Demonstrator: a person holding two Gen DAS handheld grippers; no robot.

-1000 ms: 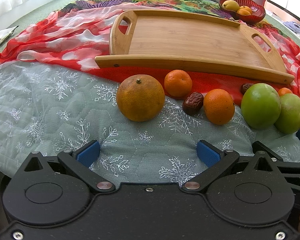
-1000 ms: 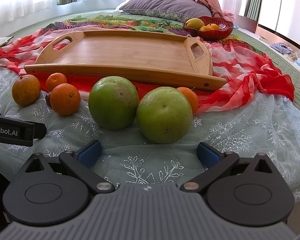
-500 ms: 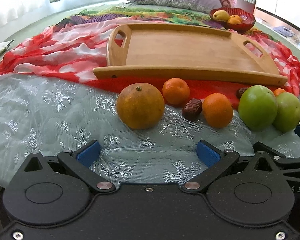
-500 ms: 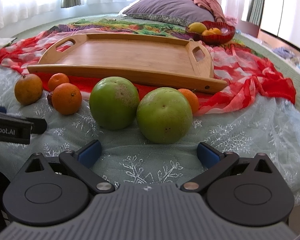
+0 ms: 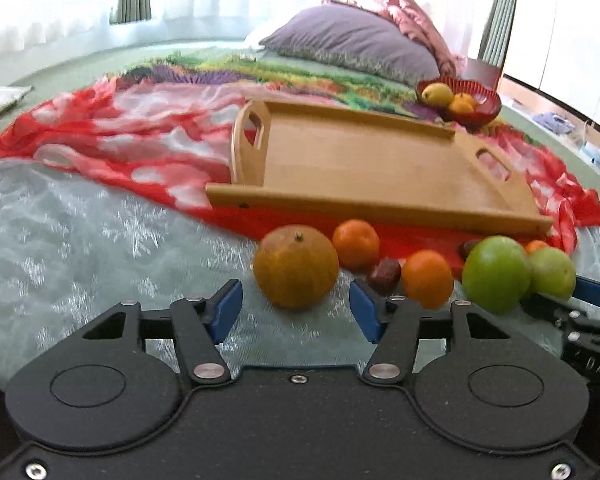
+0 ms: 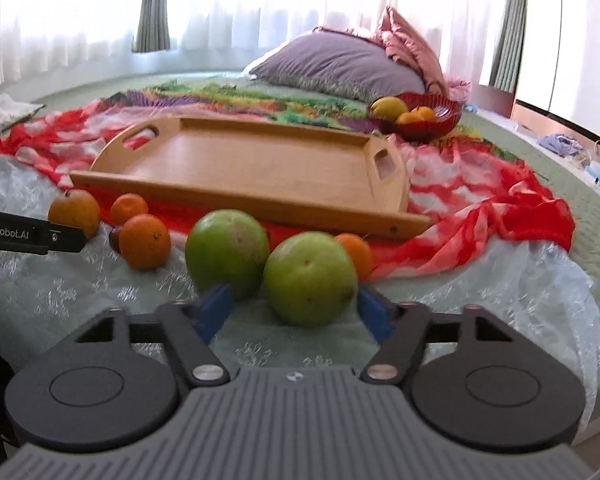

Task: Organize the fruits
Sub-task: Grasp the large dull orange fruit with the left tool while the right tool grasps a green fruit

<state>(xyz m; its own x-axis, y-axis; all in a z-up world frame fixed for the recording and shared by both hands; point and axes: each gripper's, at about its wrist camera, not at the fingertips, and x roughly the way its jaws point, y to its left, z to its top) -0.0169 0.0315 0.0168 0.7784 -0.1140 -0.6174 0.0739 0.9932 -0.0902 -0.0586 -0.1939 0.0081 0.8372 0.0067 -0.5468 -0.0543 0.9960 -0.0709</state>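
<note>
A row of fruit lies on the bed in front of an empty wooden tray (image 5: 380,168) (image 6: 260,160). My left gripper (image 5: 296,312) is open, its blue pads just short of a large dull orange (image 5: 296,266). Past it lie two small oranges (image 5: 356,243) (image 5: 427,278) and a brown date (image 5: 385,274). My right gripper (image 6: 294,312) is open, its pads on either side of the near green fruit (image 6: 310,284), not closed on it. A second green fruit (image 6: 228,252) sits to its left and a small orange (image 6: 356,254) behind.
A red bowl (image 6: 440,120) with yellow and orange fruit stands behind the tray's right end. A red-white scarf (image 5: 140,140) lies under and around the tray. A grey pillow (image 6: 340,64) lies at the back. The bed edge drops off on the right.
Both grippers have dropped lower and moved forward to the fruit. The left pads now flank the front of the large orange; the right pads flank the near green fruit. Jaws have narrowed.
</note>
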